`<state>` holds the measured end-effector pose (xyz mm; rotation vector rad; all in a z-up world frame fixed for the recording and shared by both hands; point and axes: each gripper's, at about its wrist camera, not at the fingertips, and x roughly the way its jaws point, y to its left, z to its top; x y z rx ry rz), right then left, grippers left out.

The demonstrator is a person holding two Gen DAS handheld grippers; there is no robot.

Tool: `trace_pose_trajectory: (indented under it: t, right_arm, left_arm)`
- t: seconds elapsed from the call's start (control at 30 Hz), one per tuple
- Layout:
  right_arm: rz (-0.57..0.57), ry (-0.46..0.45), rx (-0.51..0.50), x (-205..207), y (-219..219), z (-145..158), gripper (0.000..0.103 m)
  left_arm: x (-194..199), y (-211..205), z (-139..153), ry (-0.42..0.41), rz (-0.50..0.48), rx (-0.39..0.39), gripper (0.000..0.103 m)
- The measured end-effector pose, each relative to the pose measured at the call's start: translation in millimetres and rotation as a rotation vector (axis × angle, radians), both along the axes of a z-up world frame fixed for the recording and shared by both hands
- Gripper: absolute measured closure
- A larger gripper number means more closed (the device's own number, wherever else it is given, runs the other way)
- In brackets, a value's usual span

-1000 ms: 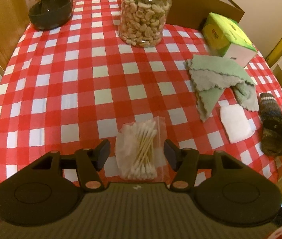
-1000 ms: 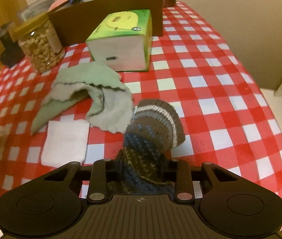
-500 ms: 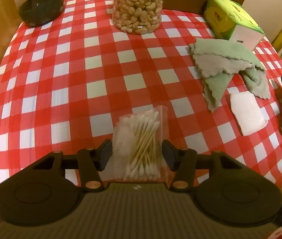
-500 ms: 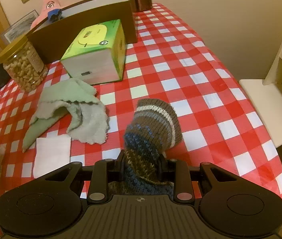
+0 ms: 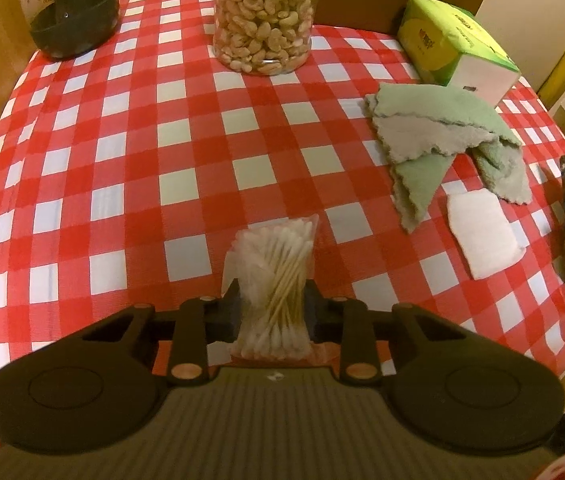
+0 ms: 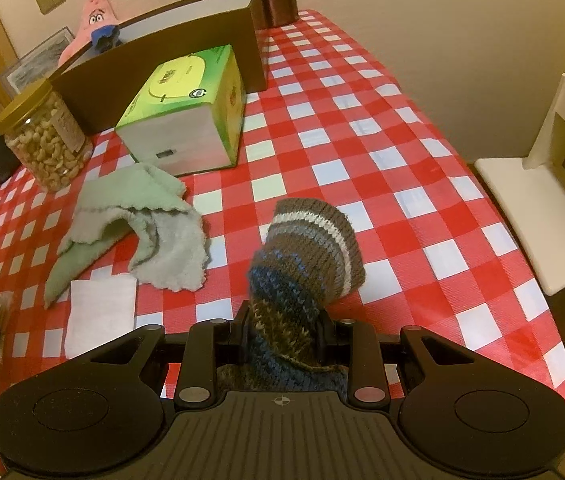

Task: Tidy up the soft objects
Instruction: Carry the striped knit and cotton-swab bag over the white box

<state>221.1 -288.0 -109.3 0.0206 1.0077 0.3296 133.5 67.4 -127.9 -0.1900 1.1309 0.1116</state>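
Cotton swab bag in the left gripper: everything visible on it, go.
The cotton swab bag is a clear, crinkly plastic pouch packed with white-tipped swabs on pale wooden-looking sticks, bundled roughly lengthwise. The left gripper has just been closing on it; its fingers now pinch the lower half, so the pouch narrows there and fans out above. Its far end points away across the checked tablecloth. Whether it is lifted clear of the cloth cannot be told.
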Motion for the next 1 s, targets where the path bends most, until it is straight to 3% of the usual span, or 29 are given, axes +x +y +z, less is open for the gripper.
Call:
trace_pose_trajectory:
  t: [0.47, 1.0]
  right_arm:
    - [0.001, -0.031, 0.026, 5.2, -13.0, 13.2, 0.074]
    - [0.07, -0.112, 0.026, 63.7, -34.7, 40.7, 0.074]
  left_arm:
    - [13.5, -17.1, 35.1, -0.073, -0.012, -0.015, 0.077]
    - [87.2, -61.9, 83.7, -0.212, -0.068, -0.046, 0.077]
